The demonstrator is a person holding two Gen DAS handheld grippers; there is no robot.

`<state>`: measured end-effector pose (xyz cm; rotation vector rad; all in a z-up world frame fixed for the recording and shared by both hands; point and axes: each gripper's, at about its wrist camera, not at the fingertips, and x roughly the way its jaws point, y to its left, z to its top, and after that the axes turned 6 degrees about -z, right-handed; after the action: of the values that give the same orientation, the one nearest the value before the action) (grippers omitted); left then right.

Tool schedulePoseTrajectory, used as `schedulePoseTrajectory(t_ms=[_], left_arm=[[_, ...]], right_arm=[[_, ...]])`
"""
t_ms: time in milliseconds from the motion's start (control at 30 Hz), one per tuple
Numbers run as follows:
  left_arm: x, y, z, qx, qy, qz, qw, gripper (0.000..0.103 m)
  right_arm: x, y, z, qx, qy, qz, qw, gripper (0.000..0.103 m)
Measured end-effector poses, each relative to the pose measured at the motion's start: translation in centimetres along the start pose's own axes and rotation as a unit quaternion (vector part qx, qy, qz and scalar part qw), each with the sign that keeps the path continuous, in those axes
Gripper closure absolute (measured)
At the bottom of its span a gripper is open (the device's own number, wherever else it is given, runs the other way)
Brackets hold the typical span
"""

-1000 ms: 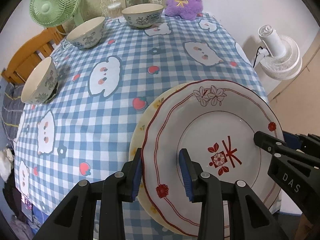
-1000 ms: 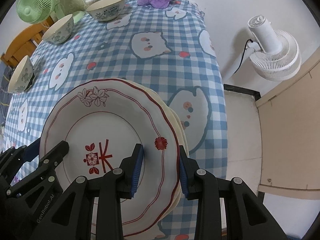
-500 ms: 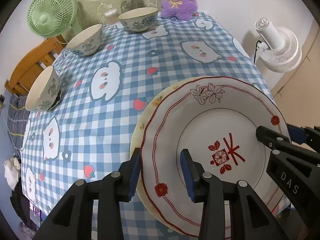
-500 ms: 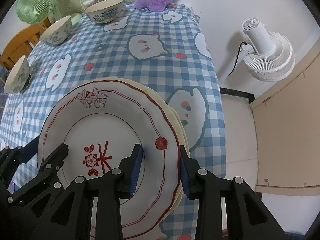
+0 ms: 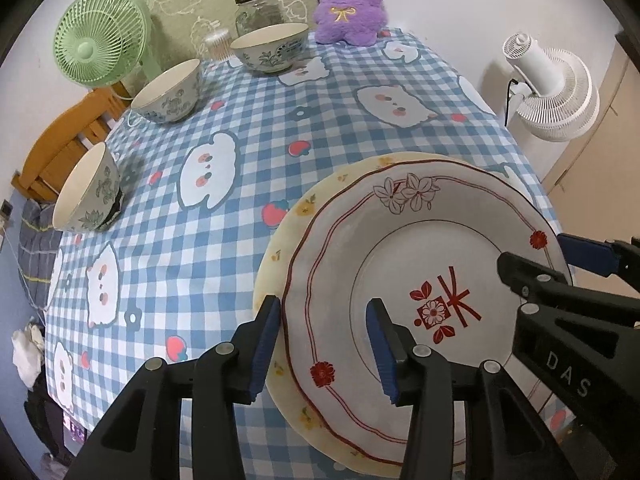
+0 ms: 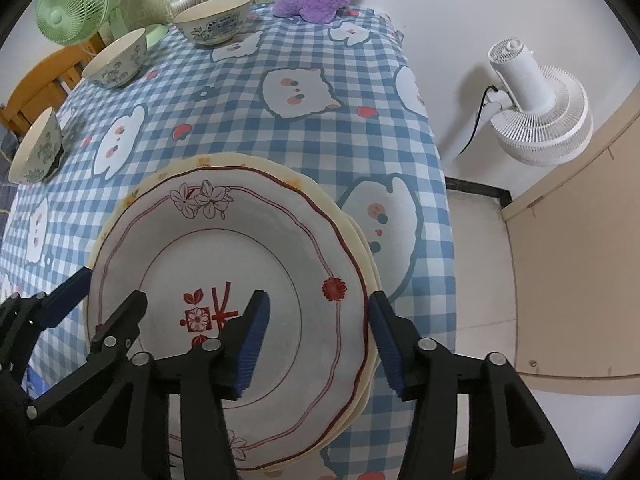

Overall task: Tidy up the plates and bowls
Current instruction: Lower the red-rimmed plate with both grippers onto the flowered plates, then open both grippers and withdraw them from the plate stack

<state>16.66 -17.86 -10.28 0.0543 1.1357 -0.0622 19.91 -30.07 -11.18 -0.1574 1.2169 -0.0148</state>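
Straddling opposite edges of the same stack, both claws stand with their blue pads spread apart and no pad clearly pressing on china. The left claw (image 5: 322, 344) has one pad just outside the left rim and the other over the top plate's face; the right claw (image 6: 318, 340) mirrors it at the right rim, one pad over the face, the other just beyond the edge. I judge both as open around the rims, gripping nothing.

The step in hand looks like the plate part of the task: the red-patterned plate (image 5: 404, 264) lies on a cream plate (image 5: 280, 248) at the near right corner of the worktop (image 5: 248, 128), the stack reaching close to, perhaps over, the near edge. Whether the pair is about to be clamped or has just been let go cannot be told. Shifting the stack would call for both claws to close evenly on the rims and lift level, since glazed china is slick and the top plate could slide on the lower one.

The top plate is glossy white with a scalloped red-lined rim, outlined flowers and a red centre mark; the lower one is smooth, pale yellow, with small yellow motifs. Farther off, three deep patterned bowls sit well apart along the far left: a near bowl (image 5: 86, 190), a middle bowl (image 5: 170, 92) and a far bowl (image 5: 270, 48). They are not yet gathered. A soft blue checked tablecloth covers the worktop.
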Motion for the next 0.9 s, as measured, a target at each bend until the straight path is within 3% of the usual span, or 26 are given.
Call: schedulePoseTrajectory(t_ms=[200,333,367,667,900], left_arm=[[-0.2,0.4,0.1,-0.013,0.006,-0.018,0.9997,0.052],[-1.0,0.3,0.2,-0.01,-0.003,-0.021,0.9997,0.042],[-1.2,0.2,0.3,-0.007,-0.005,-0.021,0.9998,0.036],[-4.3,0.3,1.9,-0.021,-0.026,-0.031,0.999,0.014],[-7.5,1.0,3.5,-0.045,-0.055,-0.035,0.9969,0.012]], right_arm=[[-0.5,-0.3,0.1,0.009,-0.004,0.002,1.0,0.041],[-1.7,-0.6,0.6,0.014,-0.018,0.012,1.0,0.028],[-2.0,-0.7,0.7,0.015,-0.022,0.014,1.0,0.027],[-5.7,-1.4,1.7,0.021,-0.056,0.036,0.998,0.026],[-9.2,-1.2,2.4,0.017,-0.085,0.041,0.995,0.025]])
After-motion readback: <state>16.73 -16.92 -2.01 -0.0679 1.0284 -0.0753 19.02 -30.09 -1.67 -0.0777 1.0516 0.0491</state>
